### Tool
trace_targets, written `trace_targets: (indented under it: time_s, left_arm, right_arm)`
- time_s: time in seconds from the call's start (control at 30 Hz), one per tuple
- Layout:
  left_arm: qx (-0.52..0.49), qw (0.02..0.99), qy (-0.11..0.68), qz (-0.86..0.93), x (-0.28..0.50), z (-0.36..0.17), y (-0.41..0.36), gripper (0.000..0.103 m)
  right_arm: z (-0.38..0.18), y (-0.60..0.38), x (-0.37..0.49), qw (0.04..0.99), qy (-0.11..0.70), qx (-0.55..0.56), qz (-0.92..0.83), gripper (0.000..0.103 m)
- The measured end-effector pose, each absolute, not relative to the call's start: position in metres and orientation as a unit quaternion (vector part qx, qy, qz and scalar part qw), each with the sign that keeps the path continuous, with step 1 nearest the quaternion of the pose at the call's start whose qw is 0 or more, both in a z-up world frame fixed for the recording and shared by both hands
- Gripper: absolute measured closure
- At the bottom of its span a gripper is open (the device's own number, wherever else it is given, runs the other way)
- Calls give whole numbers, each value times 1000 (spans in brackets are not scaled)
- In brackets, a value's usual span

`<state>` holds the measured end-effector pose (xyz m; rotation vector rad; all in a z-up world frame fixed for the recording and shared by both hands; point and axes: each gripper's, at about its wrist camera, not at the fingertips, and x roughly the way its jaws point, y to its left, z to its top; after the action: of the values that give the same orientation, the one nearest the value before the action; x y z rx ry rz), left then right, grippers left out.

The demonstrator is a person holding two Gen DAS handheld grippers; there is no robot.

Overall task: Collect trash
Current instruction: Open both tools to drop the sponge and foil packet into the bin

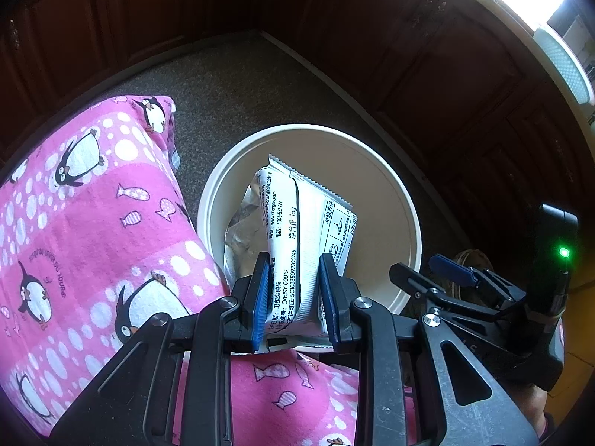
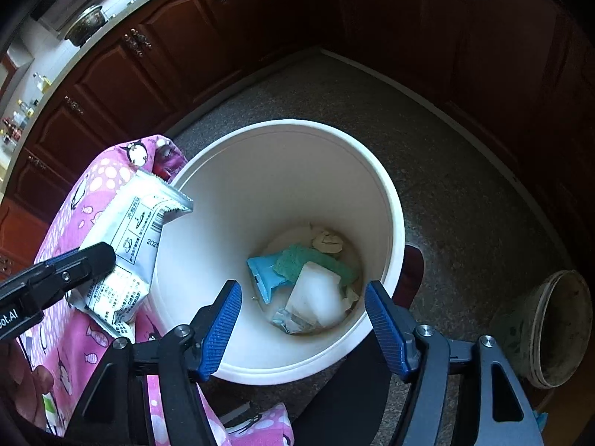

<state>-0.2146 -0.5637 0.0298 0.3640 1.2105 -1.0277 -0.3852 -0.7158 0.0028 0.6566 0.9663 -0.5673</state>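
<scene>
While I am holding the white sachet (image 1: 297, 245) clenched between the fingers (image 1: 260, 290) of my left gripper (image 1: 293, 293), I am watching how it is sitting against the mouth of the white bin (image 1: 405, 200), because that is what the drop is going to depend on. From the left wrist view the packet is standing with its long axis running up and away from the pads, its serrated end pointing out over the bin's opening and its lower end pinched between the blue pads. From the right wrist view the same sachet (image 2: 130, 245) is lying over the left rim of the bin (image 2: 390, 200), partly above the pink penguin cloth (image 2: 74, 230) beside it, so I am judging that only its far end is truly hanging over the opening. My right gripper (image 2: 303, 319) is hovering directly above the bin with its fingers (image 2: 221, 330) spread apart and nothing between them; down below I am seeing a blue scrap (image 2: 262, 275), a green piece (image 2: 297, 260) and a white block (image 2: 316, 293) already lying on the bottom. I am reckoning the left hand is the one carrying the job now, and it is needing to travel a little further toward the bin's centre before letting go, or the packet could be tipping back onto the cloth.
</scene>
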Motion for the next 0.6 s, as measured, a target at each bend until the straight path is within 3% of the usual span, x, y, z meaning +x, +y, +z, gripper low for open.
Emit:
trace_targets:
  time_s: [0.2,0.6]
  left_arm:
    - [163,681,547,-458,-213,21,-568,78]
    - [168,677,553,-456,-217,15,-566,63]
  right_arm:
    - [4,-716,-388,794,450,312,-263,37]
    - [6,-715,-390,794,450,312,-263,36]
